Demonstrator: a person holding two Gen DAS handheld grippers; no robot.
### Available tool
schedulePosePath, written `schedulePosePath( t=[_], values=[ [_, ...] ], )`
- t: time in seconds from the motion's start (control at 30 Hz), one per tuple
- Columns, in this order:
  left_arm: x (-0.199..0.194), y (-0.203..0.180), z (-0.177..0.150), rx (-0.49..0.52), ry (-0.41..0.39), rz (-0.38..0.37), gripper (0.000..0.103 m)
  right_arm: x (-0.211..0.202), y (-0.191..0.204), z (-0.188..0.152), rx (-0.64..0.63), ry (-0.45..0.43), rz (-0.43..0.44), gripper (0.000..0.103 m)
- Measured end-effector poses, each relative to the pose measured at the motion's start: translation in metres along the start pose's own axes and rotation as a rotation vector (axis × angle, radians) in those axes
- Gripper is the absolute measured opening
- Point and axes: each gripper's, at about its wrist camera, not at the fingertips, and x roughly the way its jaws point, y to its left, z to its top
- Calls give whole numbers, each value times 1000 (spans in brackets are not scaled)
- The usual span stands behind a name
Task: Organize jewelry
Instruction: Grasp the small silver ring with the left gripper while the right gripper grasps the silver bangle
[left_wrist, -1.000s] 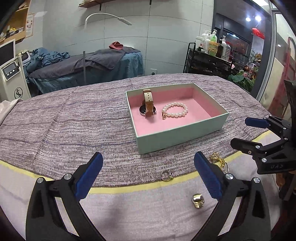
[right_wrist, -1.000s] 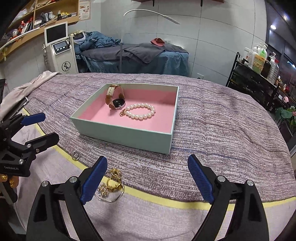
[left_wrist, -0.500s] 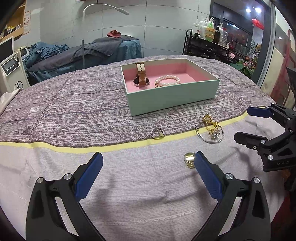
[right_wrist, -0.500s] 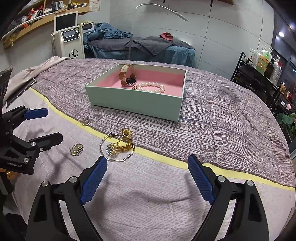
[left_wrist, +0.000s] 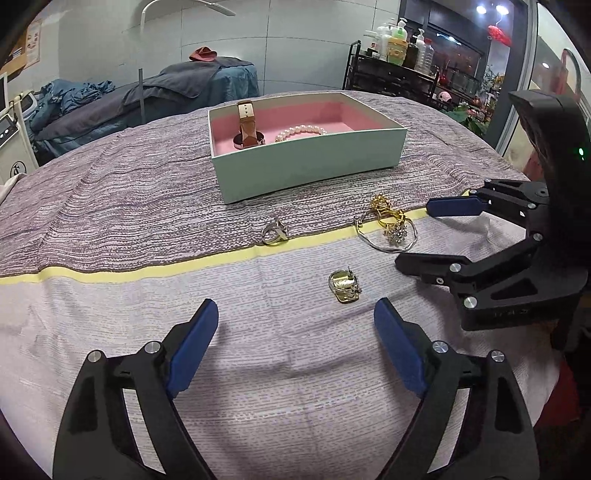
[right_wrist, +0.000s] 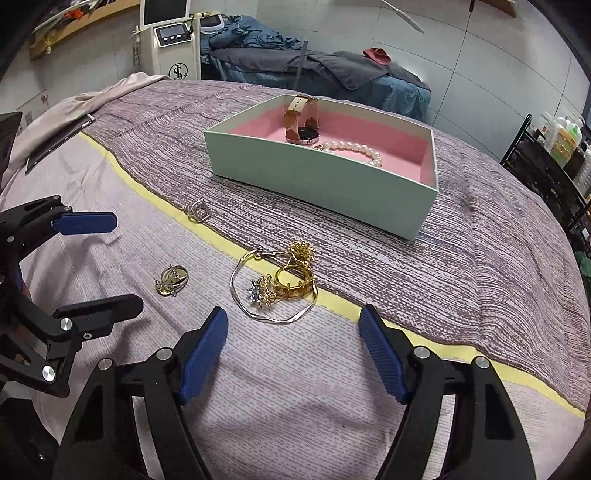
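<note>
A mint box (left_wrist: 310, 162) (right_wrist: 317, 177) with a pink lining holds a brown-strap watch (left_wrist: 248, 129) (right_wrist: 300, 122) and a pearl bracelet (left_wrist: 301, 132) (right_wrist: 354, 148). On the cloth in front lie a ring (left_wrist: 274, 233) (right_wrist: 198, 211), a gold earring (left_wrist: 344, 286) (right_wrist: 172, 280), and a heap of gold pieces with a silver bangle (left_wrist: 388, 227) (right_wrist: 280, 288). My left gripper (left_wrist: 295, 325) (right_wrist: 98, 264) is open, just short of the earring. My right gripper (right_wrist: 293, 332) (left_wrist: 419, 230) is open, just short of the heap.
The purple and pale cloth with a yellow stripe (left_wrist: 147, 271) covers a rounded bed. A tablet (right_wrist: 59, 142) lies at its left edge. A massage bed (left_wrist: 166, 88), a white machine (right_wrist: 173, 48) and a shelf of bottles (left_wrist: 399, 55) stand behind.
Both grippers have dropped lower and closer to the loose jewelry, which now lies right before their fingertips. Both stay open and empty.
</note>
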Motion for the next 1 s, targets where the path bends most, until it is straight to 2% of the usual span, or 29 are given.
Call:
schedulePosePath(
  t=[0.1,0.17,0.33,0.43,0.5,0.57,0.8,1.0],
  values=[
    [4,-2,-1,5,15,-30,69,4,-1,4,5,5,21,66],
    [7,-5,0,16,22,-43,65,5,1,6,2,6,29,61],
    [12,-14,5,49,25,-67,62,8,3,10,-2,6,52,51],
    [18,-15,9,45,28,-84,55,8,4,10,-3,4,51,51],
    [19,-15,11,39,29,-96,44,8,3,9,2,1,55,50],
    [19,-16,13,35,28,-108,39,7,2,9,8,-1,59,50],
    [20,-20,17,42,26,-109,23,5,1,8,19,-8,61,48],
    [19,-20,17,38,18,-101,20,2,-1,8,31,-17,67,48]
  ],
)
